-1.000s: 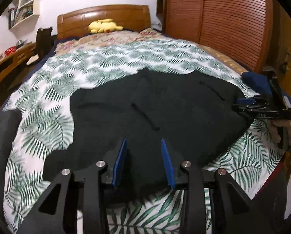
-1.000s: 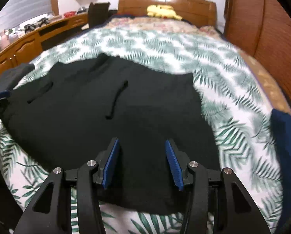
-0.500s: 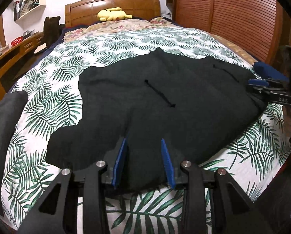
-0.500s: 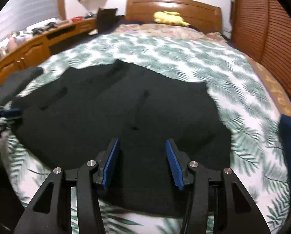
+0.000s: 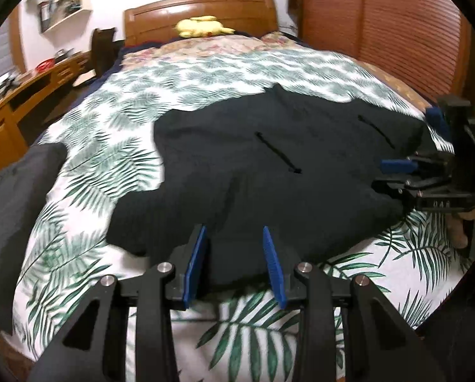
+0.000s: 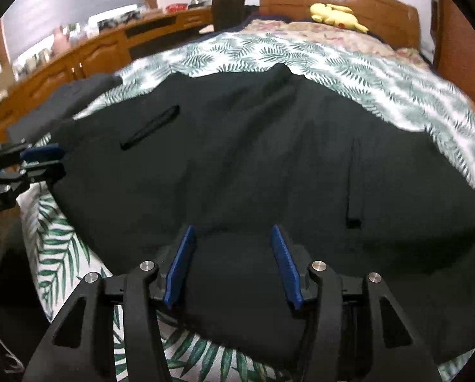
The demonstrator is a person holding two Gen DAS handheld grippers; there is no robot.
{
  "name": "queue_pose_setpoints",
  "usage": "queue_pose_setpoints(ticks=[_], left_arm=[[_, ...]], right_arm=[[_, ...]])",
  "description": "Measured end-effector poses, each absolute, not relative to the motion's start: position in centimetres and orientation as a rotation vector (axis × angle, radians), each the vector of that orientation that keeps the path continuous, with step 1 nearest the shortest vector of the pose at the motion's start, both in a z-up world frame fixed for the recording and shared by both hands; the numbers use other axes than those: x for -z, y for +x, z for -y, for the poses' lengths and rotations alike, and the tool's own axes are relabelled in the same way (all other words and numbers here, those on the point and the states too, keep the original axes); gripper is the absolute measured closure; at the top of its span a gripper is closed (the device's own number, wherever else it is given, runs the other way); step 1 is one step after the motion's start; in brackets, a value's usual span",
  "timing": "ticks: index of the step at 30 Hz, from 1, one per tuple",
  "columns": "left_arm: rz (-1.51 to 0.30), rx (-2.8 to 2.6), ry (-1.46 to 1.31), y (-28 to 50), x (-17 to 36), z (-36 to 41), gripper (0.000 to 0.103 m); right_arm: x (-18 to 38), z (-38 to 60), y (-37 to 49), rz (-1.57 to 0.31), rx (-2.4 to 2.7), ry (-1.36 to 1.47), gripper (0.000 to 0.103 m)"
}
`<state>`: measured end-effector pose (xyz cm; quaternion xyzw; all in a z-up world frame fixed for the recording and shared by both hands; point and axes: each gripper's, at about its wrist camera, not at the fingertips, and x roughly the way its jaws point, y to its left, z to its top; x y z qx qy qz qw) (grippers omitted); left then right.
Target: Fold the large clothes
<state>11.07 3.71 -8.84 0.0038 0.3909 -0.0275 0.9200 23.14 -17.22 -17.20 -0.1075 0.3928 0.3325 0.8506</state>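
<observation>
Left hand-held gripper (image 5: pixel 234 261): jaws apart, nothing between the pads, hovering over the near hem of the black garment (image 5: pixel 269 172). Right hand-held gripper (image 6: pixel 234 264): likewise released, pads clear of the cloth, poised over the same near edge further along toward the bed's right side.

Garment lies spread flat across the foot half of the bed (image 5: pixel 88 172), its hem close to the foot edge, its far edge reaching about mid-bed. Two pocket-like slits show on its upper face. It looks like heavy, limp cloth.

Step in hand, as I judge it: take the near edge at two spaced points for a first fold. To do it well, each hand-held gripper should come down on the hem itself, pinch only the garment and not the bedcover beneath, and close fully before lifting. Both should rise together so the fold line stays straight. Slack between the two grips may sag.

Surface: palm-leaf print bedcover (image 6: pixel 380 73), soft, slightly rumpled. A dark grey item (image 5: pixel 11 210) lies at the left edge of the bed. Yellow plush toy (image 5: pixel 202 27) by the wooden headboard (image 5: pixel 199 6). Long wooden desk (image 6: pixel 91 57) along one wall, slatted wardrobe doors (image 5: pixel 380 28) along the other.
</observation>
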Motion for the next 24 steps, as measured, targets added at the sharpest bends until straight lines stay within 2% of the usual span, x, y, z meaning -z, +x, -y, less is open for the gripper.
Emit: queue_pose_setpoints(ticks=[5,16,21,24], left_arm=[[-0.801,-0.017,-0.093,10.2,8.9,-6.5,0.068],[-0.838,-0.110,-0.125,10.3,10.5,-8.7,0.067],[-0.862,-0.118,-0.116,10.5,11.3,-8.6,0.066],[-0.874,-0.117,-0.124,10.7,11.7,-8.7,0.065]], right_arm=[[16.9,16.5,22.7,-0.806,-0.679,-0.276,0.051],[16.9,16.1,22.7,-0.792,-0.639,-0.297,0.043],[16.9,16.0,22.8,-0.782,-0.605,-0.311,0.032],[16.9,16.3,23.1,-0.788,-0.605,-0.297,0.029]])
